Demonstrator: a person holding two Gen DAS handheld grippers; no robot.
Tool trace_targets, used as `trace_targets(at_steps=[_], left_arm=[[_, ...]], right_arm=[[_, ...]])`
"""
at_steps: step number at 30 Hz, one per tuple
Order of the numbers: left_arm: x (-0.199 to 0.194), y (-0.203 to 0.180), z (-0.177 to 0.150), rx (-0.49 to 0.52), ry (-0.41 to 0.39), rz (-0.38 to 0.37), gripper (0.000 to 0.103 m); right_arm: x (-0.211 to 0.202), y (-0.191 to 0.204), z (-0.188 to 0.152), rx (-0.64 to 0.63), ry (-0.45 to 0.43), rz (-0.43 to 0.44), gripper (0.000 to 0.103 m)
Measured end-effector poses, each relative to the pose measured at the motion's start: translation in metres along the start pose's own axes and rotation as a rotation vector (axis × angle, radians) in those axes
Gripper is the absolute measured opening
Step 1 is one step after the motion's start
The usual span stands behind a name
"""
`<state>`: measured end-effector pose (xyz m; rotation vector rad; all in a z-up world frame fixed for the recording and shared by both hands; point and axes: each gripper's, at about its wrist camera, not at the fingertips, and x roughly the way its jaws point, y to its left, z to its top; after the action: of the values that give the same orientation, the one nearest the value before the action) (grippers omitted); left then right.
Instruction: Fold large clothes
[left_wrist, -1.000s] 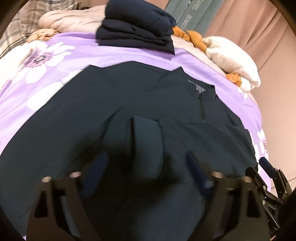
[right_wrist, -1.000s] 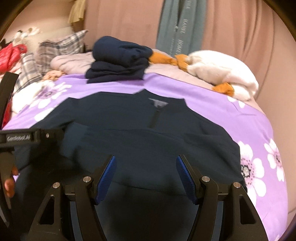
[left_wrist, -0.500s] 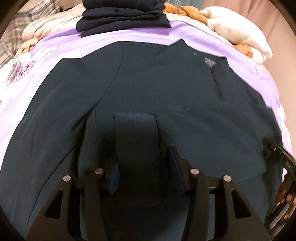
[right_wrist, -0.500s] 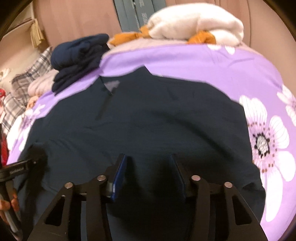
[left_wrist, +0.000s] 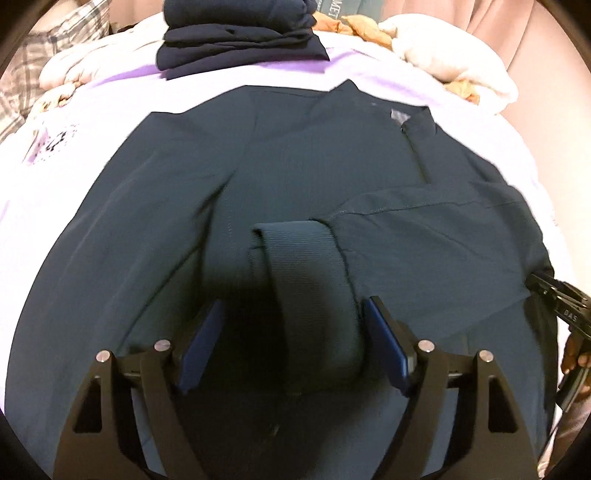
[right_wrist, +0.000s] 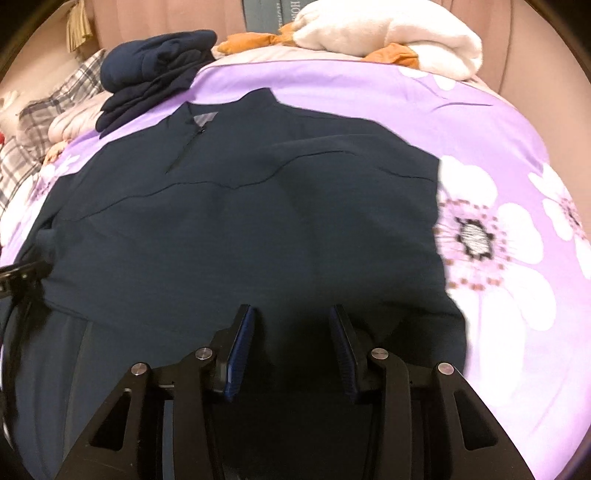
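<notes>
Dark top (left_wrist: 295, 177) was laid flat on the purple floral bed (right_wrist: 480, 122), collar toward the far side. Left tongs (left_wrist: 291, 343) were seen wide, jaws just opened; the ribbed cuff (left_wrist: 306, 280) lay between the pads, right pad at its edge, no pinch visible. Right tongs (right_wrist: 291, 347) were seen narrower, jaws just closing over the top's near part; whether fabric was pinched could not be told. Only the left view showed the cuff and the folded-in sleeve (left_wrist: 424, 236). Only the right view showed the bed's big flower (right_wrist: 480, 240). Folded dark stack (left_wrist: 240, 40) sat beyond the collar in both.
</notes>
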<state>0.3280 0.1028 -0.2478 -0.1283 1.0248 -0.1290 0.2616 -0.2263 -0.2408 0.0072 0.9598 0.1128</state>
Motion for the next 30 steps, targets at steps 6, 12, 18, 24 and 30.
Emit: trace_targets(at_steps=[6, 12, 18, 24, 30], left_arm=[[-0.025, 0.012, 0.005, -0.035, -0.057, -0.011, 0.077], [-0.024, -0.007, 0.015, -0.085, -0.09, -0.154, 0.076], [-0.012, -0.03, 0.018, -0.055, -0.078, -0.198, 0.073], [0.014, -0.043, 0.017, 0.009, -0.024, -0.134, 0.073], [0.026, -0.053, 0.02, 0.056, -0.022, -0.116, 0.073]], right_arm=[[-0.039, -0.03, 0.005, 0.1, -0.096, 0.065, 0.054], [-0.035, -0.078, 0.027, 0.299, -0.141, 0.064, 0.066], [0.01, -0.099, 0.046, 0.436, -0.099, 0.099, 0.066], [0.044, -0.098, 0.056, 0.43, -0.04, 0.051, 0.021], [0.026, -0.111, 0.05, 0.463, -0.154, 0.065, 0.005]])
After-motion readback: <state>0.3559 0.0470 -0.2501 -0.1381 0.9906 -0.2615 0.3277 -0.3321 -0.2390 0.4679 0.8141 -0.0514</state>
